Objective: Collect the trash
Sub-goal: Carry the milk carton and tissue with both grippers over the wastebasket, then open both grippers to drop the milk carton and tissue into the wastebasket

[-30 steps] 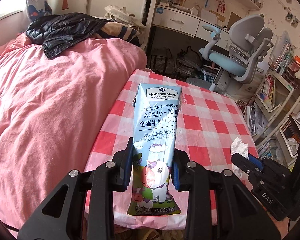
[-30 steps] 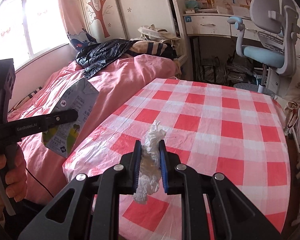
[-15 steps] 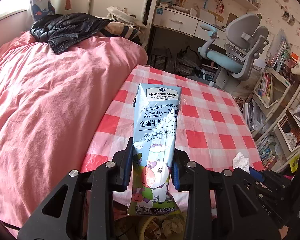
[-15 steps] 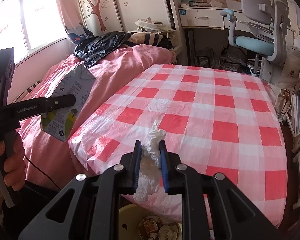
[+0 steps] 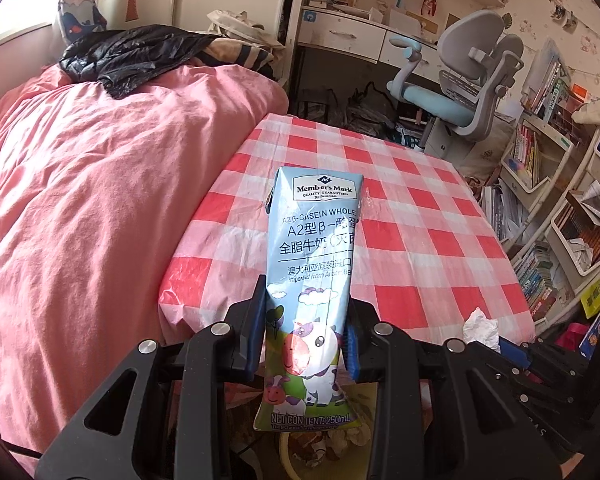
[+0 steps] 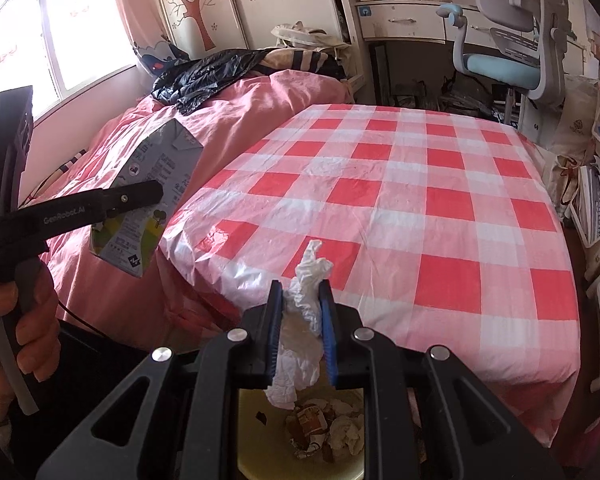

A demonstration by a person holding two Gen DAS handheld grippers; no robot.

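Two black two-finger grippers are held just past the near edge of the worktop [image 6: 420, 184], which is covered with a red-and-white checked plastic cloth. The left gripper [image 5: 306, 328] is clamped on a light blue 250 mL milk carton [image 5: 316, 264] printed with a cartoon cow; the carton is gripped at its lower half, pointing away from the camera. The right gripper [image 6: 300, 316] is closed narrowly on a crumpled white tissue [image 6: 300, 332]. Both items are suspended above a pale yellow waste bin [image 6: 248, 440] containing crumpled rubbish. A pink-quilted bed [image 5: 80, 200] is located beside the worktop.
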